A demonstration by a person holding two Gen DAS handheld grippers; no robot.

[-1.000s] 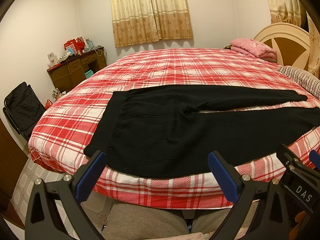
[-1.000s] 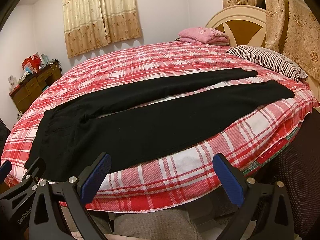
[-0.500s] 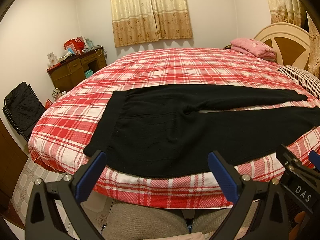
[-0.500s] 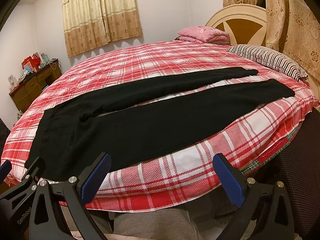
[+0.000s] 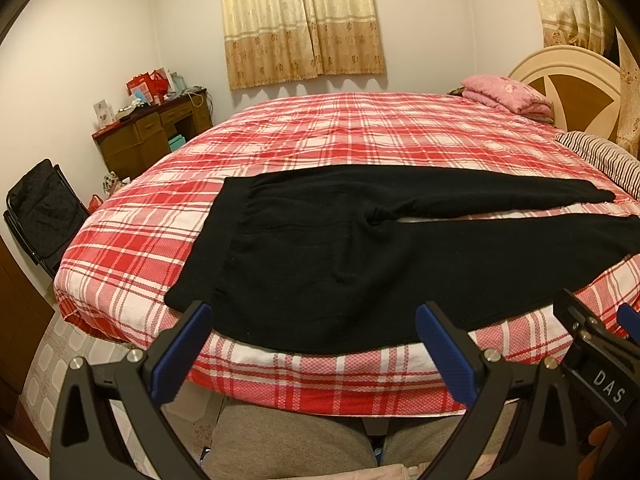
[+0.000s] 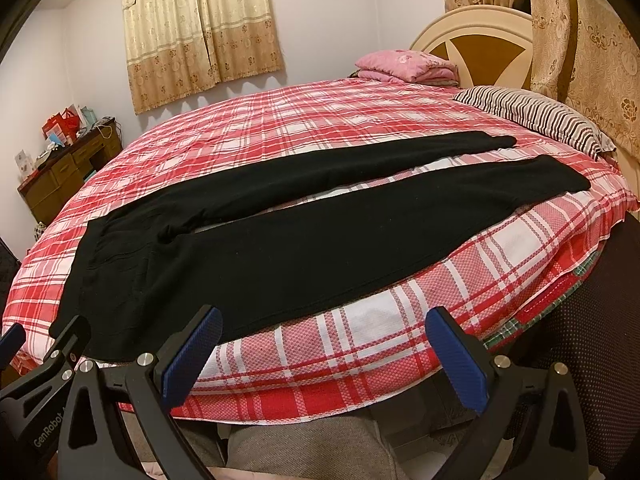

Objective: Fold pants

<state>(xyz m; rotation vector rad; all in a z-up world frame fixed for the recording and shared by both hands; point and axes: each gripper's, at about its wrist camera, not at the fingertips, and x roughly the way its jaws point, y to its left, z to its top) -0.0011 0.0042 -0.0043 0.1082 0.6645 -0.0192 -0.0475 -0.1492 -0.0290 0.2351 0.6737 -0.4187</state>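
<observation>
Black pants [image 5: 320,256] lie flat on the red plaid bed [image 5: 360,132], waistband to the left, both legs stretched to the right and slightly apart; they also show in the right wrist view [image 6: 304,240]. My left gripper [image 5: 312,354] is open and empty, held off the bed's near edge below the waist part. My right gripper [image 6: 324,360] is open and empty, off the near edge below the near leg. Each gripper's side shows in the other's view.
A striped pillow [image 6: 532,116] and folded pink blanket [image 6: 404,66] lie by the headboard [image 6: 476,44] at the right. A wooden desk [image 5: 152,132] and a black chair [image 5: 44,208] stand left of the bed. The person's knees [image 5: 288,440] are below.
</observation>
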